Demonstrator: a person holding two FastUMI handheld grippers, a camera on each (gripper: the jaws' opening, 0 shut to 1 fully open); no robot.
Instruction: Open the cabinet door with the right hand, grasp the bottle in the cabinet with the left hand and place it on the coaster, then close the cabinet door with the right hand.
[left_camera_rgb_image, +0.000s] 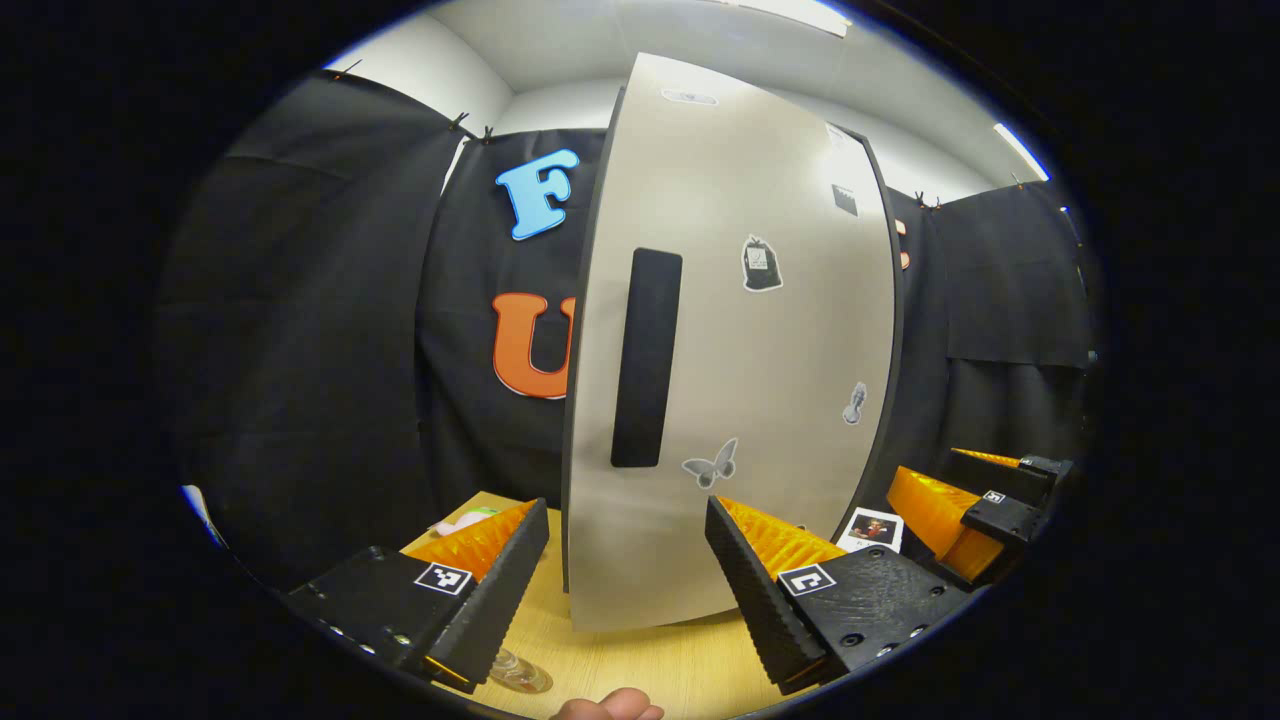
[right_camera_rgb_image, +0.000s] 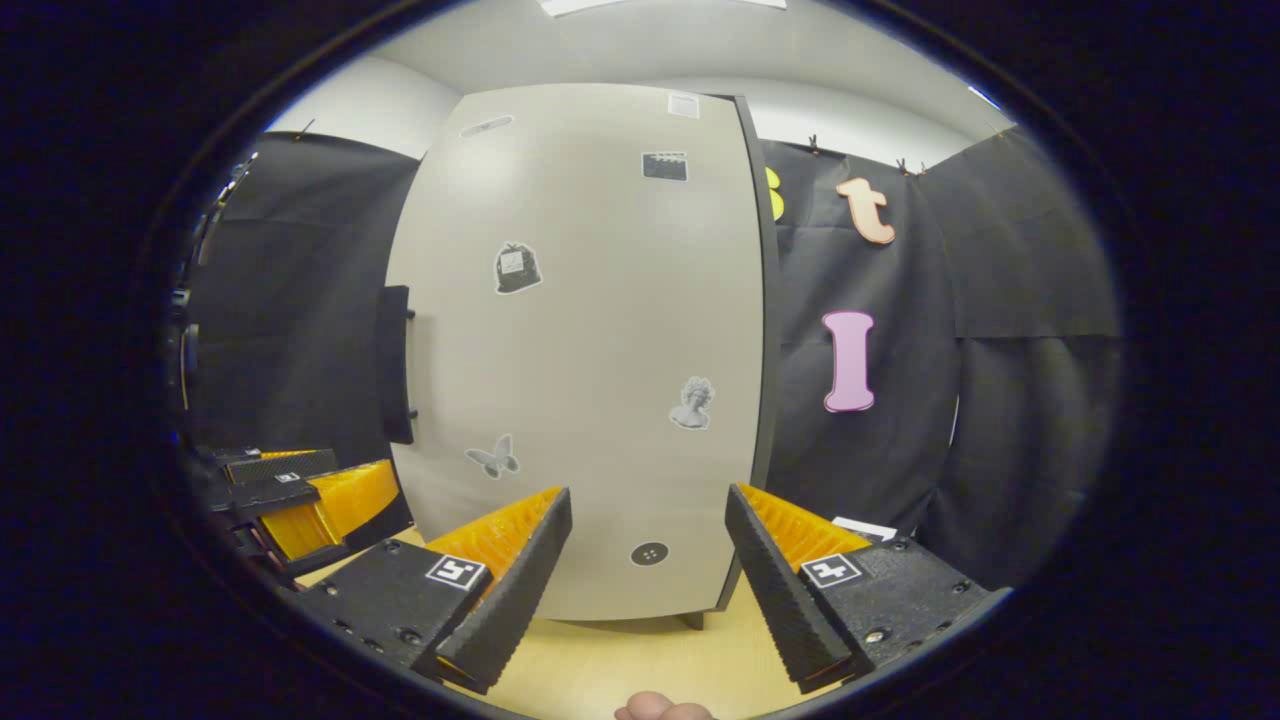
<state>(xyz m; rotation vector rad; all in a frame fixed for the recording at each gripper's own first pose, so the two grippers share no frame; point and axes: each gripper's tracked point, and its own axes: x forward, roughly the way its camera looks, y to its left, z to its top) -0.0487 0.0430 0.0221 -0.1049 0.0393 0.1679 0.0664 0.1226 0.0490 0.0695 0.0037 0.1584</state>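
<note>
The pale grey cabinet (left_camera_rgb_image: 760, 380) stands on the wooden table with its door closed, so its inside is hidden. A black vertical handle (left_camera_rgb_image: 645, 357) runs down the door's left side and shows edge-on in the right gripper view (right_camera_rgb_image: 397, 365). My left gripper (left_camera_rgb_image: 626, 505) hangs open in front of the door, a little below the handle and not touching it. My right gripper (right_camera_rgb_image: 648, 492) is open too, facing the door's lower right part. Each gripper appears in the other's view: the right gripper (left_camera_rgb_image: 965, 485) to the right, the left gripper (right_camera_rgb_image: 310, 478) to the left.
The wooden table (left_camera_rgb_image: 640, 670) runs under the cabinet. A small clear glassy object (left_camera_rgb_image: 520, 672) lies near the front, a pale pink and green thing (left_camera_rgb_image: 465, 520) at the left, and a photo card (left_camera_rgb_image: 872, 528) right of the cabinet. A thumb (left_camera_rgb_image: 610, 708) shows below.
</note>
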